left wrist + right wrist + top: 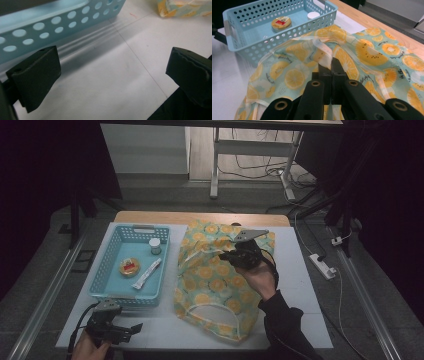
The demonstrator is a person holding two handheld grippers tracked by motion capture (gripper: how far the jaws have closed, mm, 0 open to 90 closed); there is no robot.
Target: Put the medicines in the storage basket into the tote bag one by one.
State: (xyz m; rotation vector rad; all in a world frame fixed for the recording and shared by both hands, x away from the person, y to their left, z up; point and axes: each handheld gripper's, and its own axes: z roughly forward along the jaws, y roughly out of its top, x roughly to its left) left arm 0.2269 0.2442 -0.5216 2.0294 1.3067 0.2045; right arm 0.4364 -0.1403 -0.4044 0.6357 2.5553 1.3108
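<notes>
The fruit-print bag [220,280] lies on the white table [300,285] just right of the blue basket [107,270], its handle strap [322,50] pinched between the right gripper's [331,65] pressed-together jaws. Down at the near edge, the left gripper [125,330] sits spread wide over bare tabletop beside the basket, nothing between its jaws.

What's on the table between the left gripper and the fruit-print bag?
Nothing: in the high view, bare white table runs from the open left gripper to the fruit-print bag; the blue basket sits further back.
</notes>
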